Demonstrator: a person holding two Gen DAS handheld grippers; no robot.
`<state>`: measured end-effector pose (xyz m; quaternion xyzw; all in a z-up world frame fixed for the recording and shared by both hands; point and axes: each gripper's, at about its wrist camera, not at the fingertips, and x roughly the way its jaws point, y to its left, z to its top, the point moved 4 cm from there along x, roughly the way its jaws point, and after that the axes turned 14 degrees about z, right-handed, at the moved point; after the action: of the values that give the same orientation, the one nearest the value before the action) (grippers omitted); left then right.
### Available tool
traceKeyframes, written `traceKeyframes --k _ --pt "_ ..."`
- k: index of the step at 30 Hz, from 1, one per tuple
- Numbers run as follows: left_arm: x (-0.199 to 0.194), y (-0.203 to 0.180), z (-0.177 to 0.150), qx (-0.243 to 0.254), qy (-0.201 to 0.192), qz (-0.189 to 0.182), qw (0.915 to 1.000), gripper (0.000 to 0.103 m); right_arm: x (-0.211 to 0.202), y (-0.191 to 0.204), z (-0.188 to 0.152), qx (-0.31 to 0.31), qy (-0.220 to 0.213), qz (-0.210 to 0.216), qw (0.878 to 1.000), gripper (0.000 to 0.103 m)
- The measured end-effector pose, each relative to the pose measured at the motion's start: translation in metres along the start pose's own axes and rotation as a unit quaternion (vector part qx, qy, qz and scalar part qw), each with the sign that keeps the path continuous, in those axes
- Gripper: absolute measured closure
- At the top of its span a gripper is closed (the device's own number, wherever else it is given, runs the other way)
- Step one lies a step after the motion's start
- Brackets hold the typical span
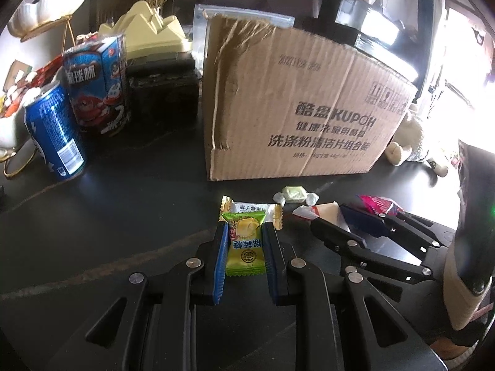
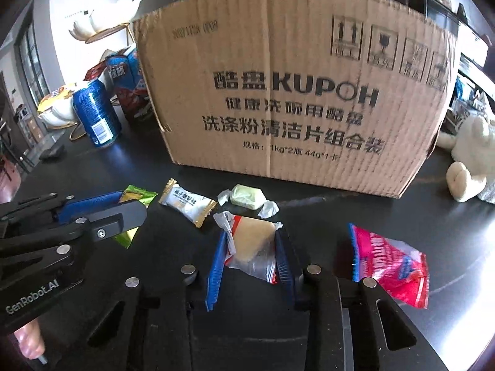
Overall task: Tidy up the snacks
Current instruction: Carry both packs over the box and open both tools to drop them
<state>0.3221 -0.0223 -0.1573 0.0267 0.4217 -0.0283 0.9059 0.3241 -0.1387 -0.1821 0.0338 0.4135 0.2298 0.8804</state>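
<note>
My left gripper (image 1: 243,230) is shut on a green-yellow candy packet (image 1: 245,247) just above the dark table; it shows at the left of the right wrist view (image 2: 123,205). My right gripper (image 2: 252,238) is shut on a clear-wrapped pale yellow snack (image 2: 252,244); it shows at the right of the left wrist view (image 1: 334,216). A white gold-edged candy (image 2: 187,202), a pale green wrapped candy (image 2: 247,198) and a pink-red packet (image 2: 389,266) lie on the table in front of the cardboard box (image 2: 294,92).
A blue can (image 1: 55,133) and a blue snack carton (image 1: 99,86) stand left of the box (image 1: 294,105). White shell dishes on gold stands (image 1: 46,6) sit far left. A white plush toy (image 2: 470,154) lies right of the box.
</note>
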Motion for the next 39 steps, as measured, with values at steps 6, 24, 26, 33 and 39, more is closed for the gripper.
traceKeyframes --k 6,24,26,33,39 --pt "-0.018 -0.003 0.003 0.003 -0.015 0.003 0.9999 0.081 -0.025 0.005 0.010 -0.004 -0.022 0.005 1.000 0.070" --pt "-0.110 -0.008 0.052 0.013 -0.099 0.007 0.9950 0.081 -0.120 0.027 0.064 -0.011 -0.112 0.026 0.993 0.070" --pt "-0.120 -0.009 0.059 0.013 -0.107 0.003 0.9942 0.081 -0.131 0.026 0.070 -0.010 -0.120 0.023 0.992 0.070" --pt "-0.142 -0.020 0.088 0.020 -0.118 -0.006 0.9928 0.081 -0.157 0.020 0.095 -0.010 -0.134 0.021 0.991 0.069" --pt "-0.145 -0.026 0.119 0.027 -0.119 -0.009 0.9925 0.081 -0.168 0.014 0.126 -0.025 -0.137 0.010 0.990 0.069"
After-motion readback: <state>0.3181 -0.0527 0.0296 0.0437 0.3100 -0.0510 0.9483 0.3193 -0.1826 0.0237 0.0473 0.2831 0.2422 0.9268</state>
